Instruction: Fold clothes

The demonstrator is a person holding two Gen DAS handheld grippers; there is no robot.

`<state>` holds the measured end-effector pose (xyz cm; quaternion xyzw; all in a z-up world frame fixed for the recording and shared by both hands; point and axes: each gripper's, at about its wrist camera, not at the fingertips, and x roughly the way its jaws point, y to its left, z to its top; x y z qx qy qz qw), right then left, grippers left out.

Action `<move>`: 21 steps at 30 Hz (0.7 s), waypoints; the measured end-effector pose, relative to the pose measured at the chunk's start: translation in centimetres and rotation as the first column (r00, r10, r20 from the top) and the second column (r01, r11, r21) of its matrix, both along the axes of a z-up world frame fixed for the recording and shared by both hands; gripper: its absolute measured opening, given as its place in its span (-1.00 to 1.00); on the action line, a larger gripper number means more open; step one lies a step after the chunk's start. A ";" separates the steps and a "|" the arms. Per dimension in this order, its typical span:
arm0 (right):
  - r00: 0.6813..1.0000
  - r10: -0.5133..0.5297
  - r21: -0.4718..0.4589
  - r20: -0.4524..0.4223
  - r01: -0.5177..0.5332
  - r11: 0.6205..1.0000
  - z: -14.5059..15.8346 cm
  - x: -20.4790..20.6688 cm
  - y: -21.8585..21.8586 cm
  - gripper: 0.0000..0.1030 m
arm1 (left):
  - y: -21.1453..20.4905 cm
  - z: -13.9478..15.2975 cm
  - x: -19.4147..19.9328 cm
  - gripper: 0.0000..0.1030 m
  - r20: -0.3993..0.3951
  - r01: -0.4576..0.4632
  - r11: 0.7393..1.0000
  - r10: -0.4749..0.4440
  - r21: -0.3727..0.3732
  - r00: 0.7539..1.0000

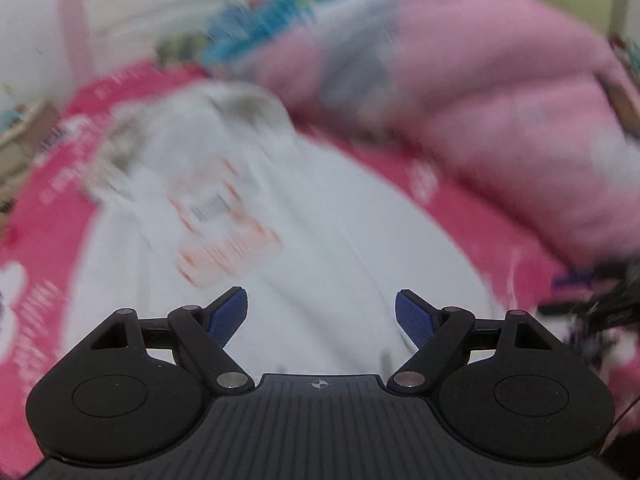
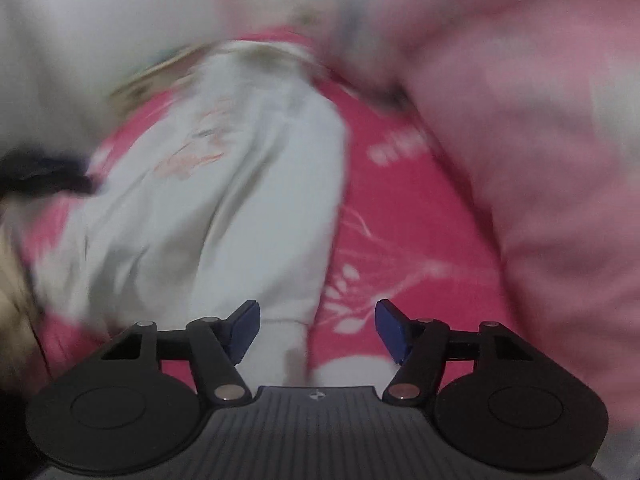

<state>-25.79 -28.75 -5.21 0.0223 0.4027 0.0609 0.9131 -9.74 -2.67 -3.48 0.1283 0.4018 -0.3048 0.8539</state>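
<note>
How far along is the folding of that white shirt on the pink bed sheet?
Done: the white shirt is laid out on the pink sheet, seemingly narrowed lengthwise. In hand: nothing; the left hand-held gripper and right hand-held gripper are both open above it. Left: the remaining folds. Blur hides details.

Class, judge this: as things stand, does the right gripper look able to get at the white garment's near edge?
Probably yes. The right gripper is open, the white garment lies just ahead, and nothing lies between them.
</note>
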 end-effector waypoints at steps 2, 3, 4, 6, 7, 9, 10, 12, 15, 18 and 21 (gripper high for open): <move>0.988 0.154 -0.132 0.032 -0.148 0.980 0.5 -1.1 1.5 0.31 | -0.6 -2.4 -0.2 0.58 -0.044 0.018 1.000 -0.018 0.000 0.999; 0.975 0.218 -0.169 0.029 -0.210 0.963 0.4 -1.5 2.0 0.29 | -0.9 -3.4 -0.1 0.56 -0.057 0.018 1.000 -0.017 0.003 0.998; 0.962 0.271 -0.188 0.016 -0.263 0.946 0.2 -1.6 2.5 0.29 | -1.1 -4.2 0.1 0.54 -0.067 0.015 1.000 -0.014 0.008 0.998; 0.930 0.366 -0.209 -0.028 -0.364 0.908 -0.5 -1.7 3.4 0.26 | -1.6 -5.3 0.3 0.53 -0.068 0.002 1.000 -0.001 0.020 0.998; 0.911 0.410 -0.221 -0.048 -0.410 0.885 -1.0 -1.6 3.9 0.25 | -1.7 -5.7 0.5 0.53 -0.065 -0.001 1.000 0.002 0.021 0.998; 0.873 0.482 -0.242 -0.073 -0.484 0.841 -1.7 -1.2 4.9 0.25 | -1.6 -6.2 0.7 0.53 -0.061 -0.010 1.000 0.011 0.017 0.998; 0.854 0.513 -0.253 -0.081 -0.516 0.819 -2.1 -0.9 5.4 0.25 | -1.7 -6.4 0.8 0.53 -0.063 -0.014 1.000 0.015 0.019 0.998; 0.813 0.573 -0.273 -0.099 -0.576 0.770 -2.8 -0.3 6.5 0.26 | -1.8 -6.9 0.9 0.53 -0.068 -0.022 0.999 0.024 0.024 0.997; 0.776 0.624 -0.326 -0.091 -0.615 0.718 -3.6 0.2 7.8 0.28 | -2.0 -8.0 0.8 0.53 -0.068 -0.027 0.997 0.031 0.066 0.997; 0.763 0.635 -0.370 -0.119 -0.627 0.685 -5.3 0.6 8.9 0.25 | -1.8 -8.8 1.0 0.54 -0.084 -0.050 0.995 0.057 0.082 0.995; 0.798 0.586 -0.370 -0.137 -0.590 0.718 -6.2 1.0 8.5 -0.14 | -1.5 -9.0 1.1 0.55 -0.097 -0.061 0.996 0.068 0.067 0.993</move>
